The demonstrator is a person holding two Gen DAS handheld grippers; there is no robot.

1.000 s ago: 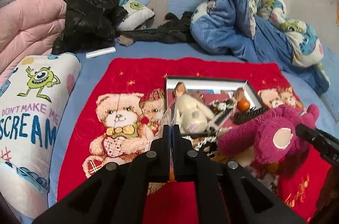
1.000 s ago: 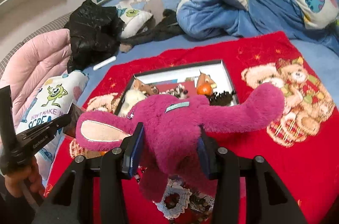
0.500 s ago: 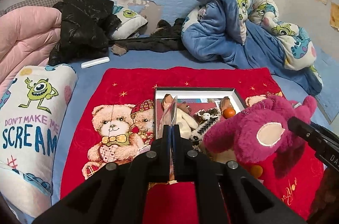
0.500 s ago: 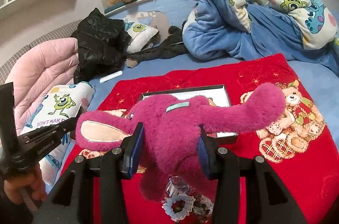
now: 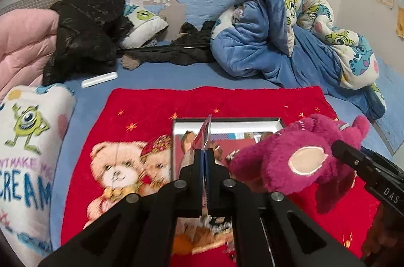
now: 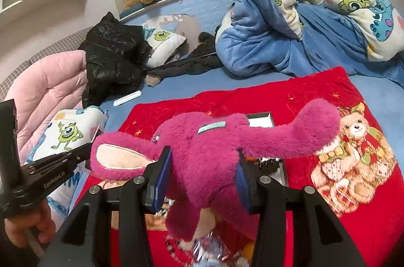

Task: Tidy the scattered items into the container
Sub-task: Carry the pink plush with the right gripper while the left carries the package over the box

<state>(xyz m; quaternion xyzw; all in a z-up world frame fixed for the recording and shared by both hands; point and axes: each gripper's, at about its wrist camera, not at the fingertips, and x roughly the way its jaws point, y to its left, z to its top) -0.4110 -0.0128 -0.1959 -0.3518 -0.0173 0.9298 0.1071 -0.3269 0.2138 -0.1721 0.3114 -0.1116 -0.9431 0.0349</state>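
Note:
My right gripper (image 6: 200,166) is shut on a magenta plush bear (image 6: 209,148) and holds it in the air above the red blanket; the bear also shows in the left wrist view (image 5: 298,161). My left gripper (image 5: 205,153) is shut on a thin clear plastic packet (image 5: 203,134) held edge-on. The container, a shallow black-rimmed box (image 5: 227,121), lies on the red blanket behind both grippers and holds several small items. In the right wrist view only a corner of the box (image 6: 261,119) shows behind the bear. Small loose items lie blurred below the grippers.
A red teddy-print blanket (image 5: 141,110) covers the blue bed. A Monsters pillow (image 5: 25,140) lies left, a pink quilt (image 5: 22,39) and black jacket (image 5: 85,27) behind it, a blue duvet (image 5: 277,34) back right. A white stick (image 5: 99,79) lies on the sheet.
Both grippers have risen and pulled back from the box, so it looks smaller and farther. The plush bear stays in the right gripper, the packet in the left.

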